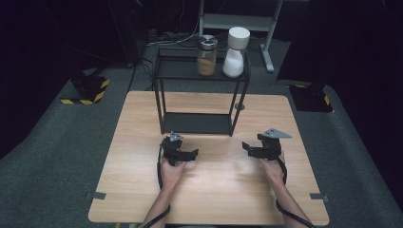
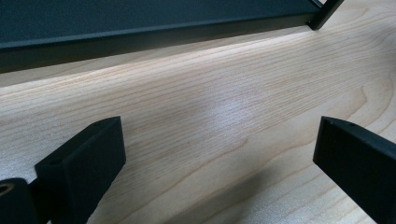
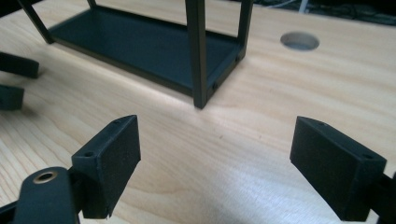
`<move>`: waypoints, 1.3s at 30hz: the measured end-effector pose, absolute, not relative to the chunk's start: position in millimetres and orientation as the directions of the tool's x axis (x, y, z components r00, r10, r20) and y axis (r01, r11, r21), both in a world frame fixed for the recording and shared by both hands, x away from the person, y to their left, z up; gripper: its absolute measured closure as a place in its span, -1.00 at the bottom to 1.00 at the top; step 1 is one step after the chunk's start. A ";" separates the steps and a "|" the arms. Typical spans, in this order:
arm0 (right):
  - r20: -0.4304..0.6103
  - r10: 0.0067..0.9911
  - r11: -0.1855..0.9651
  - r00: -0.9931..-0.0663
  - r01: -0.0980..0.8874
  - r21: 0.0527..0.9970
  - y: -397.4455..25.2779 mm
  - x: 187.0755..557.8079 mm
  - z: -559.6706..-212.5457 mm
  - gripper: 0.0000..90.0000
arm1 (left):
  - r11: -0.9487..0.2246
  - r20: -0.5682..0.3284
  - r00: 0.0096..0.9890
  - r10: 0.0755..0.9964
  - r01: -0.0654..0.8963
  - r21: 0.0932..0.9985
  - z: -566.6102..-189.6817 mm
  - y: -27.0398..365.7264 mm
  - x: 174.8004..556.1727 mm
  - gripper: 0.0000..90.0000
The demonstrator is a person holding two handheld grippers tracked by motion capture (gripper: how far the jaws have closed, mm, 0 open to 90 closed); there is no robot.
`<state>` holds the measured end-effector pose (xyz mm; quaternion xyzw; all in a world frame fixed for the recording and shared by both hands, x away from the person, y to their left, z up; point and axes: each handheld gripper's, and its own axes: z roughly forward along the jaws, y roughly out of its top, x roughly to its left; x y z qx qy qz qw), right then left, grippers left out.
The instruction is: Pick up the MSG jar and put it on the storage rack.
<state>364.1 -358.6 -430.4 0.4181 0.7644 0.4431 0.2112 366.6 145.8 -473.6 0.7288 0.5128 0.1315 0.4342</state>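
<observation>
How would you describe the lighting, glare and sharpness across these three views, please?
High view: the light wooden table is well lit, while the surroundings fall into near darkness. Left gripper view: a pale sheen of glare crosses the wood, with a bright strip under the black metal shelf rack; the near jaws look soft. Right gripper view: even light, the rack sharp, the near jaws slightly blurred.

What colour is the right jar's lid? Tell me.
White lid, clearest in the high view.

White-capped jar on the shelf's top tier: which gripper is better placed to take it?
Right, probably. The white-capped jar stands at the right end of the black shelf; the right gripper, open, lies below that end. The left gripper is farther left.
</observation>
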 end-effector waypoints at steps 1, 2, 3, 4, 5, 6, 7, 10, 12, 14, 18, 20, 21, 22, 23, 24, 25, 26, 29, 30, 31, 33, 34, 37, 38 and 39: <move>0.052 0.828 0.255 -0.559 0.458 0.852 -358.4 364.3 -433.4 -0.66 | -0.097 -0.254 0.439 0.862 0.633 0.768 -473.6 145.8 366.6 -0.95; 0.056 0.829 0.253 -0.556 0.464 0.849 -357.9 364.6 -436.3 -0.66 | -0.097 -0.254 0.439 0.862 0.634 0.767 -473.5 145.7 366.7 -0.95; 0.053 0.830 0.259 -0.555 0.469 0.844 -357.0 365.0 -438.7 -0.66 | -0.098 -0.253 0.438 0.863 0.634 0.767 -473.3 145.4 366.8 -0.95; 0.053 0.830 0.259 -0.555 0.469 0.844 -357.0 365.0 -438.7 -0.66 | -0.098 -0.253 0.438 0.863 0.634 0.767 -473.3 145.4 366.8 -0.95; 0.042 0.834 0.273 -0.551 0.477 0.835 -354.7 364.6 -442.7 -0.66 | -0.100 -0.251 0.439 0.863 0.635 0.766 -473.1 145.1 367.0 -0.95; 0.045 0.834 0.272 -0.550 0.481 0.833 -354.9 364.3 -445.0 -0.66 | -0.103 -0.248 0.439 0.863 0.635 0.766 -472.8 144.6 367.0 -0.95; 0.045 0.834 0.272 -0.550 0.481 0.833 -354.9 364.3 -445.0 -0.66 | -0.103 -0.248 0.439 0.863 0.635 0.766 -472.8 144.6 367.0 -0.95; 0.053 0.839 0.268 -0.541 0.496 0.826 -355.8 363.3 -451.3 -0.66 | -0.103 -0.248 0.439 0.863 0.635 0.766 -472.9 144.5 366.9 -0.95; 0.051 0.840 0.272 -0.540 0.500 0.822 -355.8 363.6 -451.8 -0.66 | -0.102 -0.248 0.439 0.864 0.635 0.766 -472.9 144.5 366.8 -0.95; 0.037 0.840 0.285 -0.541 0.499 0.819 -355.1 363.3 -452.0 -0.66 | -0.102 -0.248 0.438 0.864 0.635 0.766 -472.9 144.5 366.8 -0.95; 0.040 0.844 0.287 -0.534 0.514 0.808 -354.8 363.8 -453.8 -0.67 | -0.103 -0.248 0.438 0.864 0.635 0.766 -472.9 144.3 366.8 -0.95; 0.040 0.844 0.297 -0.535 0.527 0.796 -354.3 365.2 -453.9 -0.67 | -0.102 -0.249 0.439 0.863 0.635 0.766 -472.9 144.6 366.9 -0.95; 0.044 0.841 0.294 -0.539 0.525 0.799 -355.3 365.8 -456.6 -0.67 | -0.102 -0.250 0.439 0.863 0.635 0.766 -473.0 144.9 366.9 -0.95; 0.044 0.841 0.294 -0.539 0.525 0.799 -355.3 365.8 -456.6 -0.67 | -0.102 -0.250 0.439 0.863 0.635 0.766 -473.0 144.9 366.9 -0.95; 0.050 0.841 0.292 -0.538 0.530 0.796 -355.7 366.4 -459.1 -0.67 | -0.102 -0.251 0.440 0.862 0.635 0.766 -473.1 145.1 367.0 -0.95; 0.049 0.842 0.293 -0.537 0.532 0.795 -355.8 366.5 -458.9 -0.67 | -0.102 -0.251 0.441 0.862 0.635 0.766 -473.0 145.2 367.2 -0.95; 0.049 0.843 0.292 -0.536 0.532 0.795 -356.0 366.0 -458.5 -0.67 | -0.103 -0.250 0.441 0.862 0.635 0.766 -473.0 145.0 367.1 -0.95; 0.049 0.843 0.292 -0.536 0.532 0.795 -356.0 366.0 -458.5 -0.67 | -0.103 -0.250 0.441 0.862 0.635 0.766 -473.0 145.0 367.1 -0.95; 0.042 0.839 0.308 -0.543 0.537 0.785 -353.3 368.0 -457.4 -0.67 | -0.103 -0.250 0.441 0.862 0.635 0.766 -473.0 145.1 367.1 -0.95; 0.042 0.838 0.312 -0.544 0.541 0.781 -353.0 368.9 -456.7 -0.67 | -0.103 -0.251 0.441 0.862 0.635 0.766 -473.0 145.1 367.1 -0.95; 0.043 0.838 0.313 -0.544 0.544 0.778 -352.8 369.7 -456.4 -0.67 | -0.101 -0.252 0.441 0.862 0.635 0.765 -473.0 145.0 367.0 -0.95; 0.046 0.838 0.320 -0.544 0.557 0.767 -351.8 372.2 -454.4 -0.67 | -0.100 -0.253 0.440 0.862 0.636 0.765 -473.1 145.0 366.9 -0.95; 0.043 0.837 0.326 -0.545 0.560 0.762 -350.6 372.9 -453.7 -0.67 | -0.099 -0.253 0.439 0.862 0.636 0.766 -473.2 144.9 366.6 -0.94; 0.038 0.836 0.335 -0.548 0.564 0.755 -348.7 374.2 -452.8 -0.67 | -0.102 -0.249 0.437 0.864 0.636 0.765 -472.9 143.9 366.3 -0.94; 0.039 0.837 0.334 -0.547 0.565 0.754 -348.8 374.4 -452.8 -0.67 | -0.104 -0.247 0.438 0.864 0.635 0.765 -472.7 143.6 366.4 -0.94; 0.040 0.837 0.332 -0.545 0.566 0.755 -349.1 374.4 -452.9 -0.67 | -0.103 -0.247 0.438 0.864 0.635 0.765 -472.7 143.6 366.4 -0.94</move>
